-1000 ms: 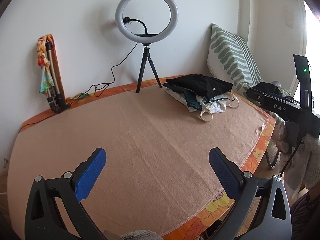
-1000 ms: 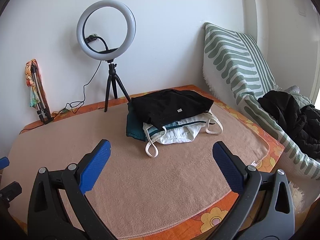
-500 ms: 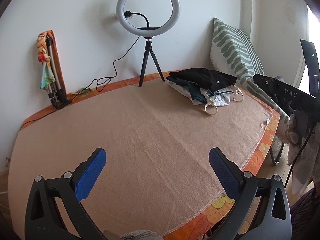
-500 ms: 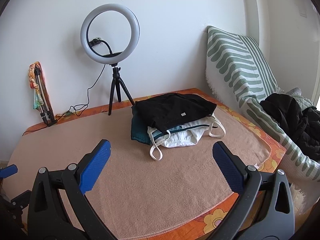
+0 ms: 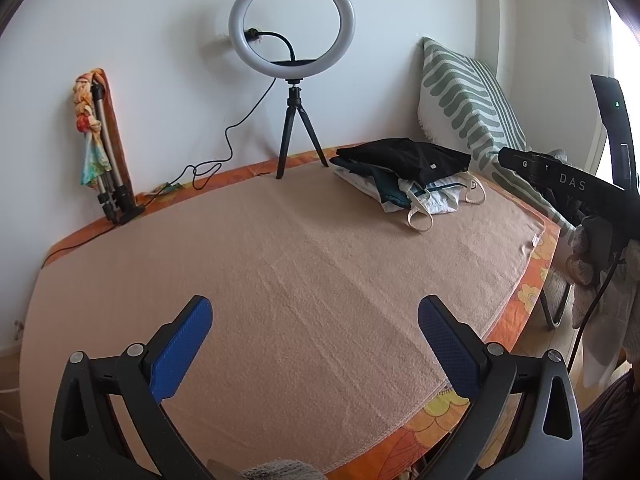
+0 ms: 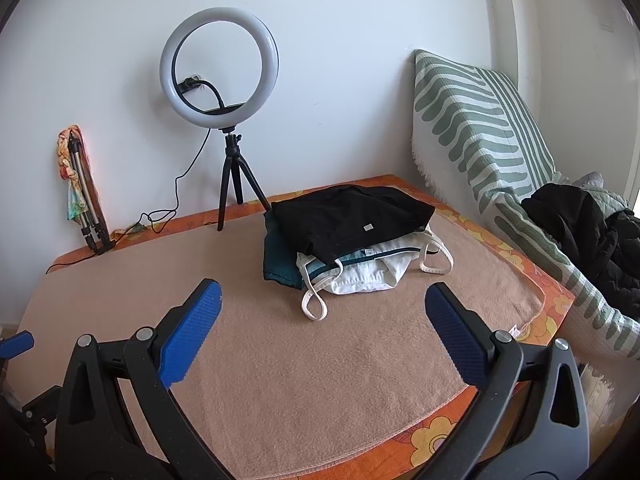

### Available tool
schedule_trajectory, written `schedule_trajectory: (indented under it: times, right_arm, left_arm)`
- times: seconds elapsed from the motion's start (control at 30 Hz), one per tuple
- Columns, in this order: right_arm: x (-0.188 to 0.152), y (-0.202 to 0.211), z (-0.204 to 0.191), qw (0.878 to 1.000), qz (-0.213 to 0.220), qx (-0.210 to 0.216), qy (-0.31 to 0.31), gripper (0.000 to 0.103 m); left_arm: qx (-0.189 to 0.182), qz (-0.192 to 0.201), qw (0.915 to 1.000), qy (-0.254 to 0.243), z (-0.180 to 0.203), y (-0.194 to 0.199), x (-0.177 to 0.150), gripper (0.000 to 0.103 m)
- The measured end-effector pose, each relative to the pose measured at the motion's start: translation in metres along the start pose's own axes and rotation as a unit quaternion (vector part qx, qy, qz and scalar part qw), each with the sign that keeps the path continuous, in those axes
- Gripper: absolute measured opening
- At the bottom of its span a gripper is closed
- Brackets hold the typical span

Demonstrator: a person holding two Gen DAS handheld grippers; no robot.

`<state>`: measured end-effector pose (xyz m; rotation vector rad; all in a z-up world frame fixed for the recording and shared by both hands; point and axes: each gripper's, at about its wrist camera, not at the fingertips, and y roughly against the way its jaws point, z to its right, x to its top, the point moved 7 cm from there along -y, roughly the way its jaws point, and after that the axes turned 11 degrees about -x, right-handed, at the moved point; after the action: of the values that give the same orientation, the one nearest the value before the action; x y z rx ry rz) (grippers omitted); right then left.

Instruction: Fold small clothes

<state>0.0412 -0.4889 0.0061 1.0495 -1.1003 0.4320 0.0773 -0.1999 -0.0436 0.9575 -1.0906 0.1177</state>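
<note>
Both tongs, left (image 5: 315, 338) and right (image 6: 322, 318), gape wide and empty over bare blanket (image 5: 304, 264); clothes (image 6: 348, 240) sit near the far edge.

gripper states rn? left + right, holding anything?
Left gripper: open, holding nothing, over the blanket.
Right gripper: open, holding nothing, short of the clothes pile.

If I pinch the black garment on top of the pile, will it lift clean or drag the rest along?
The black garment looks like soft folded cloth, so it will probably droop and unfold from a one-edge pinch. It lies over the white top, whose loose straps may snag and trail. It looks light; both grippers are open.
</note>
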Motion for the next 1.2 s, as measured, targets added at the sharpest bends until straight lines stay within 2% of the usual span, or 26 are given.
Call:
schedule_trajectory:
  times: [1.2]
  right_arm:
    - [-0.0028, 0.0039, -0.0036, 1.000, 0.001, -0.005, 0.001, 0.103]
  left_arm:
    - [0.000, 0.012, 0.9999, -0.008, 0.0054, 0.0082, 0.0029, 0.102]
